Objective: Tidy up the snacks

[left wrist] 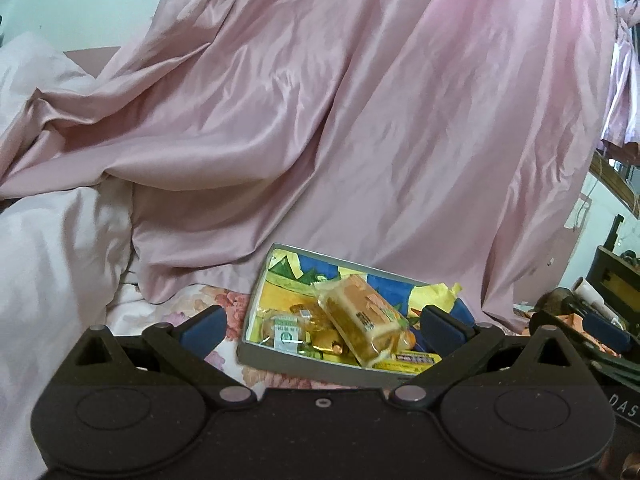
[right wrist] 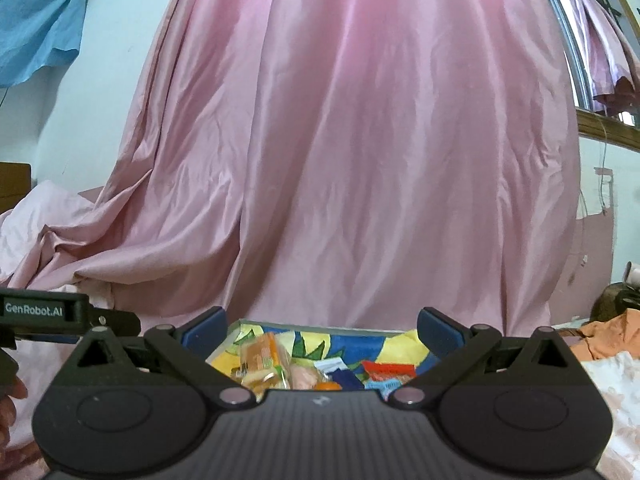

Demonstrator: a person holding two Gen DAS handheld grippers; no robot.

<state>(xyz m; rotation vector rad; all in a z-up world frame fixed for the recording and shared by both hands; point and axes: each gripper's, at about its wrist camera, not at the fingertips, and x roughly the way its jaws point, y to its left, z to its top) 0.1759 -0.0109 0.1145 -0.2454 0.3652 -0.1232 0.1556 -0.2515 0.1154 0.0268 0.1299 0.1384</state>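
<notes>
Snack tin — both grippers wide, empty

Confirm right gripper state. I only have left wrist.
Observer: The right gripper is open with nothing between its fingers. The tray lies just ahead of it.
Operator: Tray's right end is blocked for me. Contents?
Observer: A red-orange wrapper and a blue-and-white packet.
Operator: Anything on the wall left of the curtain?
Observer: A blue cloth hangs there.
</notes>
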